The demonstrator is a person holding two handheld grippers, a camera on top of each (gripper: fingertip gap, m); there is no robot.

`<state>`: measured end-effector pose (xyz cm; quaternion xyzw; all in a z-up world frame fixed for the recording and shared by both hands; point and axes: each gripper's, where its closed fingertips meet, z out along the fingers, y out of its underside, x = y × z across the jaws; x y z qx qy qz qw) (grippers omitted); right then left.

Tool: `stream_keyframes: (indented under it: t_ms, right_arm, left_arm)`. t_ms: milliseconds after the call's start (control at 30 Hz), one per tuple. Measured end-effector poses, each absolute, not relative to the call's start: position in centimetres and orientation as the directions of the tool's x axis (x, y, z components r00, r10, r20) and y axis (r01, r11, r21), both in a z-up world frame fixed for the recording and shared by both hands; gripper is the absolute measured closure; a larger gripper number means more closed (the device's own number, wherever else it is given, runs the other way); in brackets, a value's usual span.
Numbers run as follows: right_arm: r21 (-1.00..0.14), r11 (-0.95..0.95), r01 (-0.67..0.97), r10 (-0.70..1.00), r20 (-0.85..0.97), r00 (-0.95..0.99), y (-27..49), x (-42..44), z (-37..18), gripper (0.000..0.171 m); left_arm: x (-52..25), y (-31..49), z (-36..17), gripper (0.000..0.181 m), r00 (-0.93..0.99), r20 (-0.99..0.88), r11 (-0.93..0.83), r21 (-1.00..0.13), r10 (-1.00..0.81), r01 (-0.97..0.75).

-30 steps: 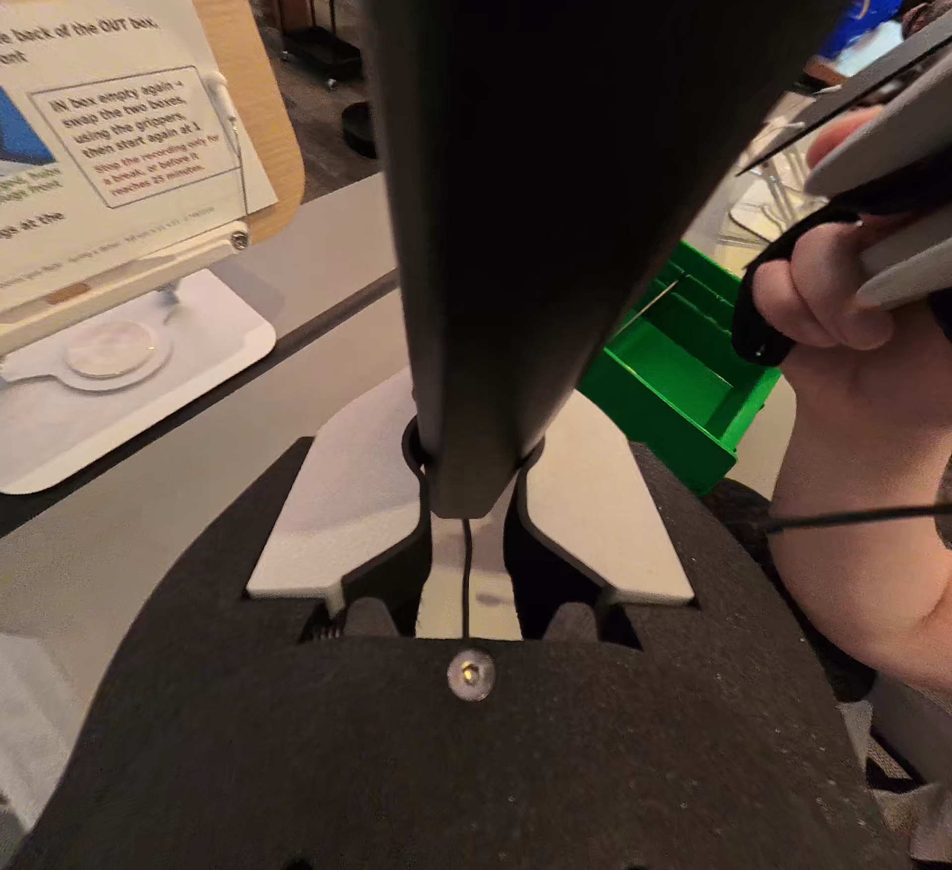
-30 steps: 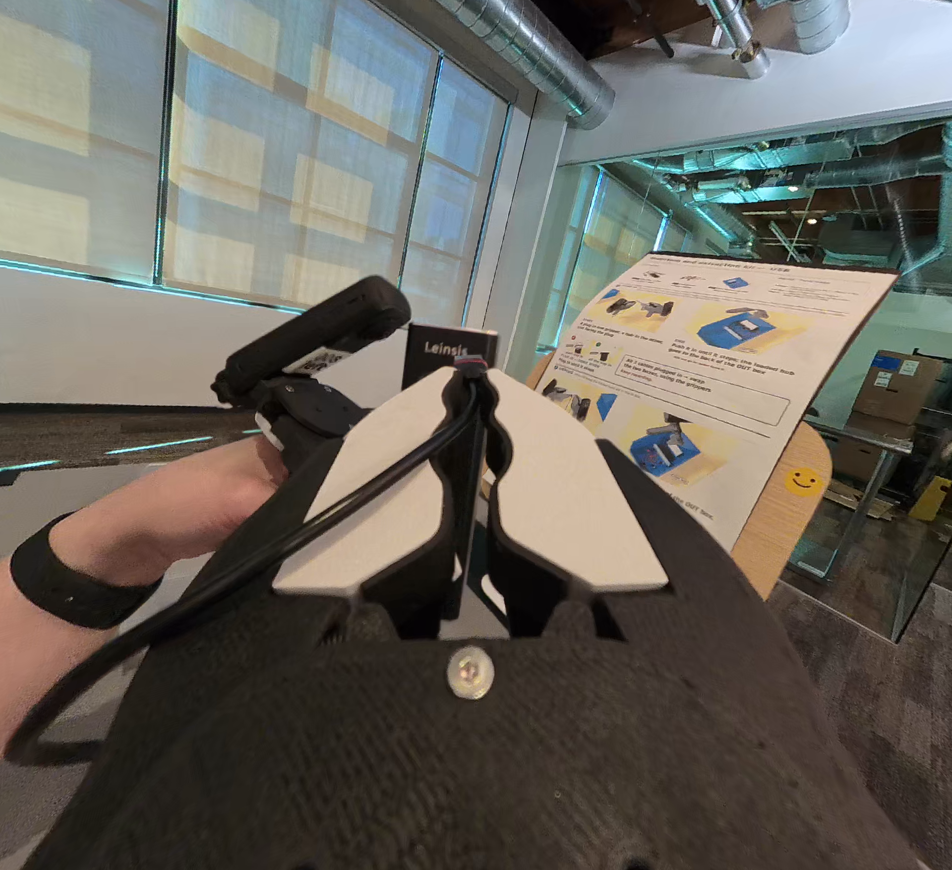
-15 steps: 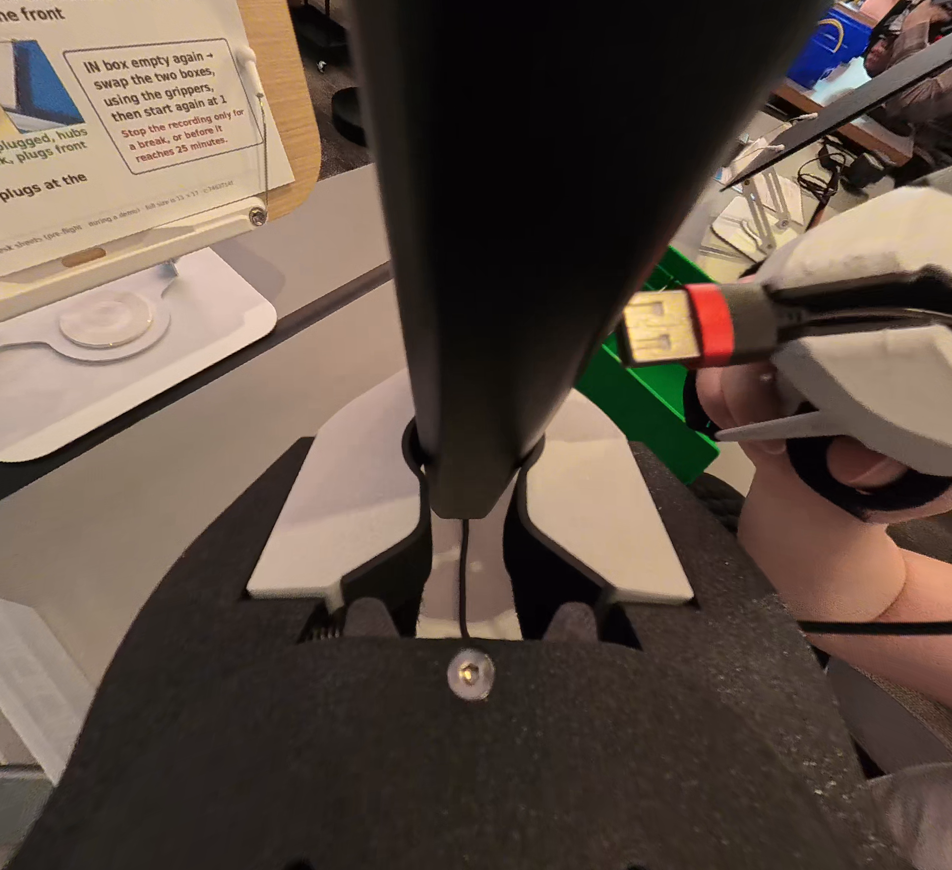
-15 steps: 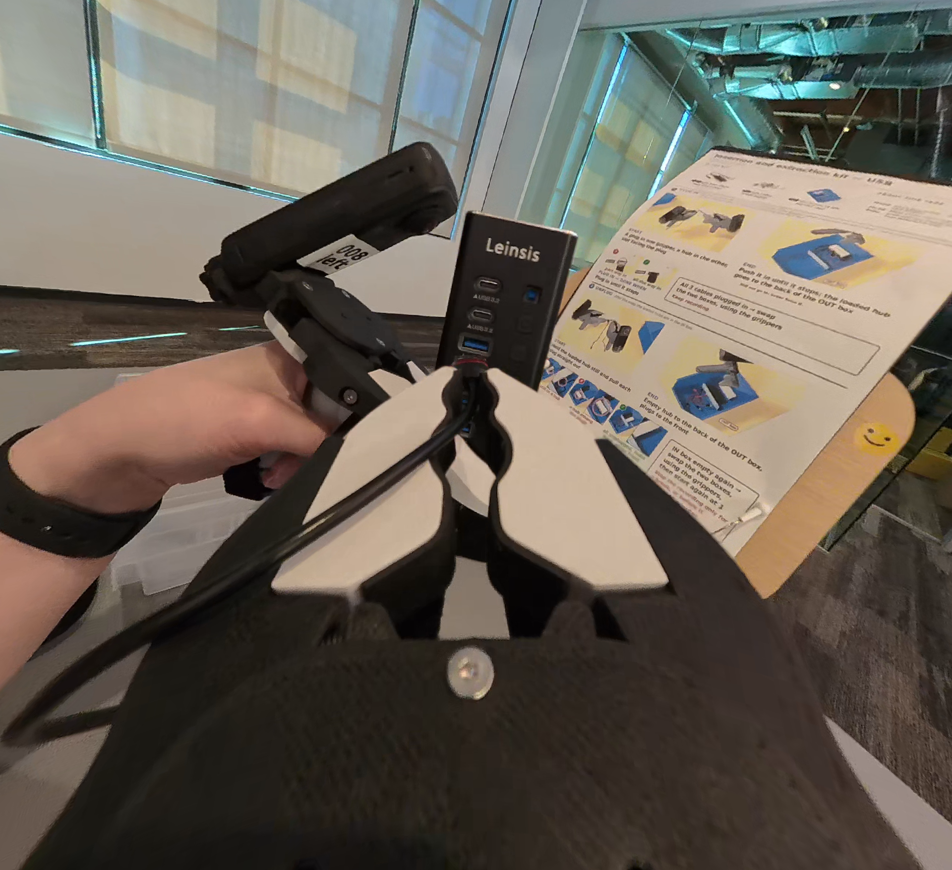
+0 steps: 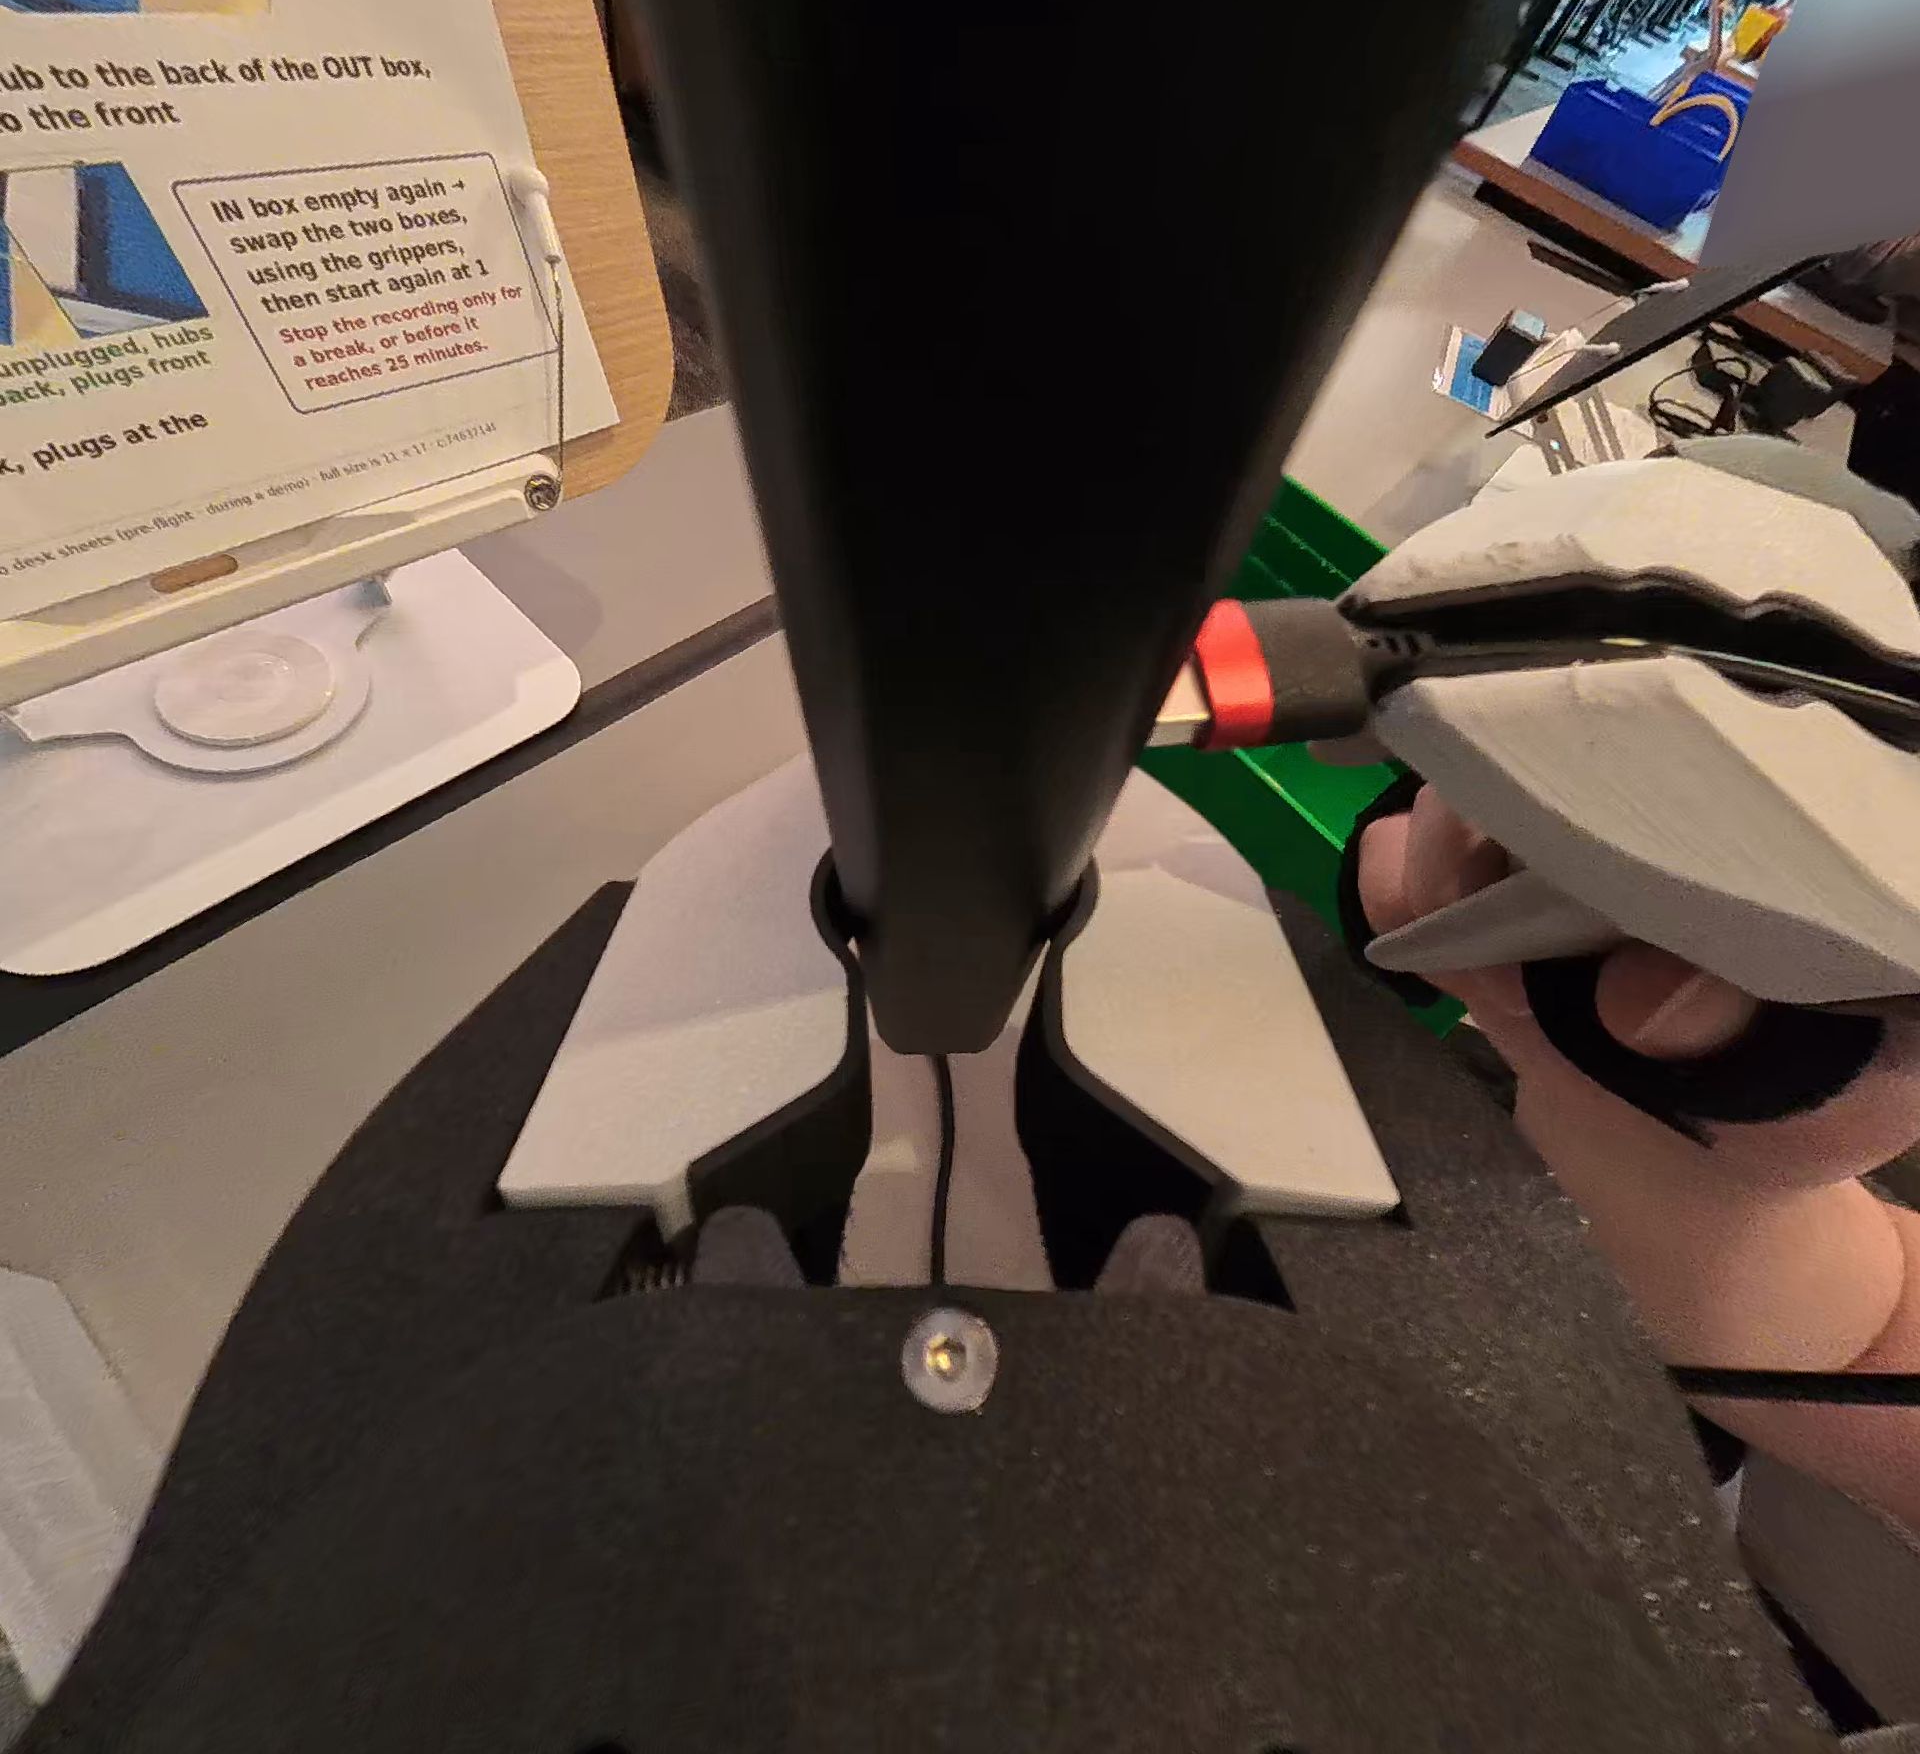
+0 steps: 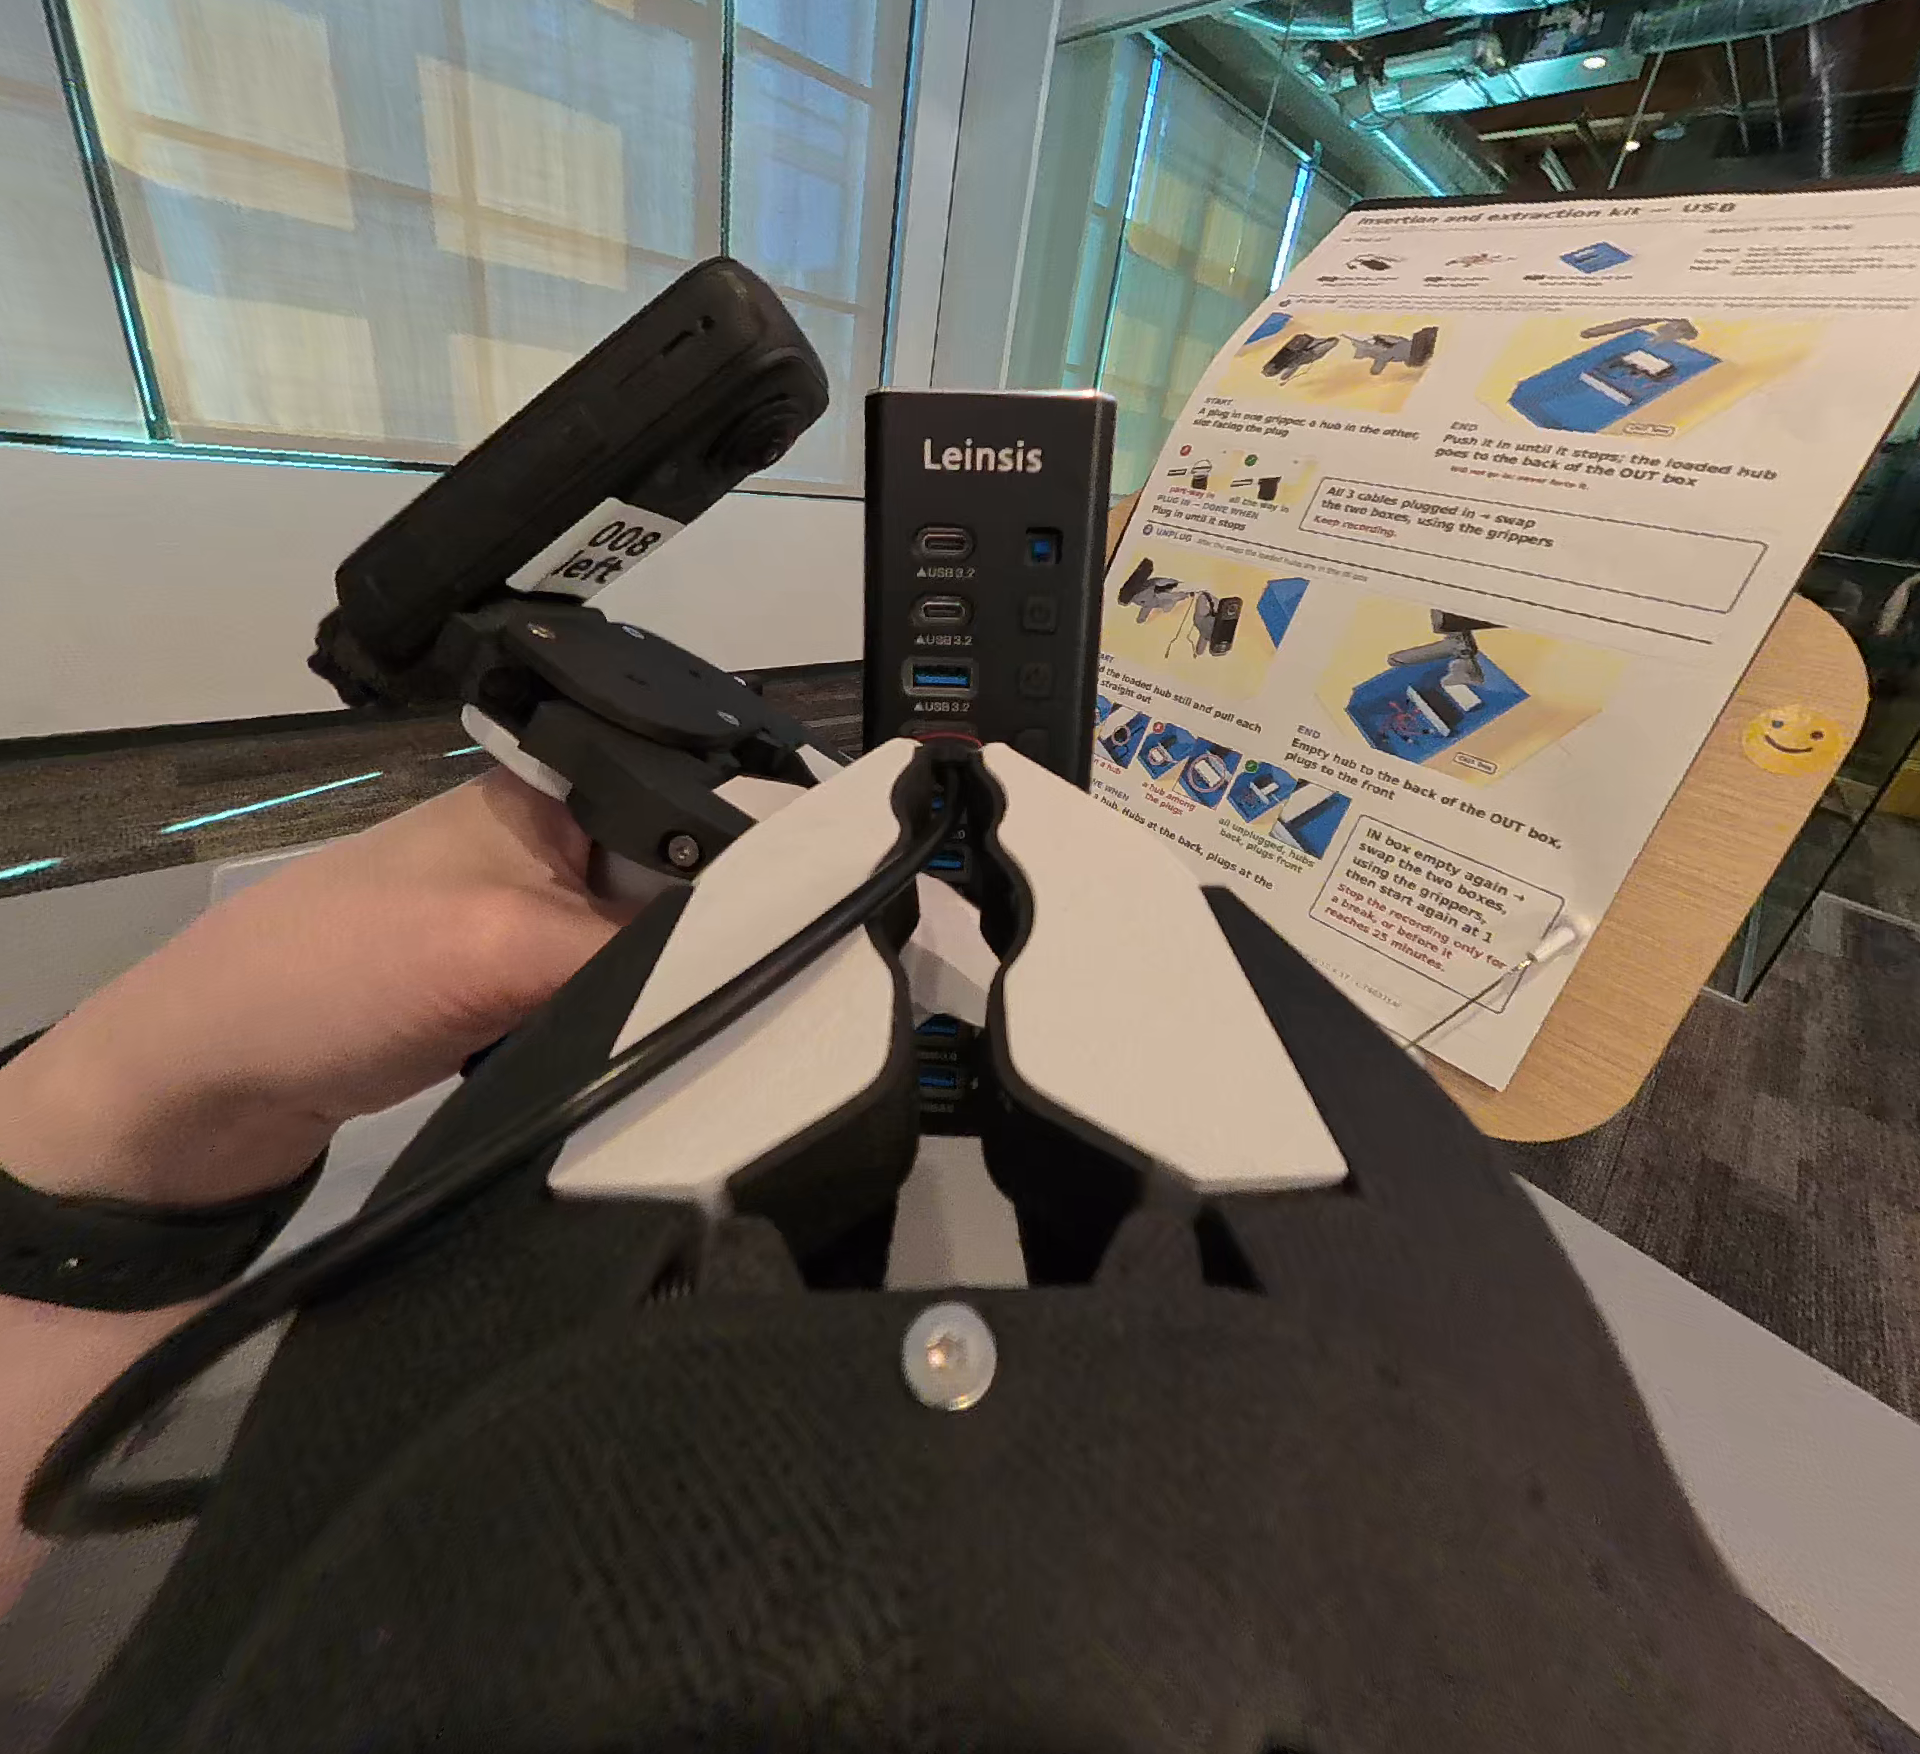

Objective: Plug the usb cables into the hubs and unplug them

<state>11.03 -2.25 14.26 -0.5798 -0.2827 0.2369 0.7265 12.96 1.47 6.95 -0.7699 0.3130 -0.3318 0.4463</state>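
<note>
The left gripper is clenching the lower end of the black USB hub, its two white fingers pressed against the hub's narrow sides with almost no gap left between them. The hub is standing upright out of the grip, held above the grey table and not touching it. From the right wrist view the hub is showing its port face, a column of sockets running down toward the fingers that hold it.

The right gripper is closed tight on the USB plug, a black-bodied connector with a red collar and a metal tip. Its black cable is trailing back out of the grip over the left finger and looping down toward the lower left. In the left wrist view the metal tip of the plug is meeting the right side of the hub; whether it is already inside a socket I cannot tell, since the hub's body is hiding the tip. In the right wrist view the red collar is sitting just in front of the socket below the uppermost blue one.

A green bin is lying behind the plug, toward the table's far right edge. An instruction sheet on a wooden stand is standing at the table's far side, near the hub.
</note>
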Motion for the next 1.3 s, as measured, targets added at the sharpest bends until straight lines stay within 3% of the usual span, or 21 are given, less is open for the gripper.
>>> stream_keyframes:
  t_ms: [500,700,933,1300]
  right_arm:
    - [-0.976,0.21,-0.059,0.674,0.101,0.731,-2.7,11.5,14.8,0.165]
    - [-0.973,0.224,-0.054,0.69,0.119,0.714,-3.2,11.6,15.3,0.164]
    - [-0.976,0.213,-0.047,0.692,0.116,0.712,-3.3,11.9,15.3,0.164]
    - [-0.979,0.201,-0.037,0.698,0.116,0.706,-3.1,11.8,15.1,0.164]
  left_arm:
    - [11.9,2.5,7.8,0.151,0.688,-0.084,-0.221,-0.913,-0.721,-0.342]
    - [12.2,2.1,8.3,0.15,0.663,-0.129,-0.167,-0.916,-0.737,-0.364]
    - [13.4,1.4,8.7,0.15,0.644,-0.052,-0.185,-0.937,-0.763,-0.295]
    - [13.2,1.8,8.5,0.149,0.669,-0.147,-0.144,-0.922,-0.729,-0.359]
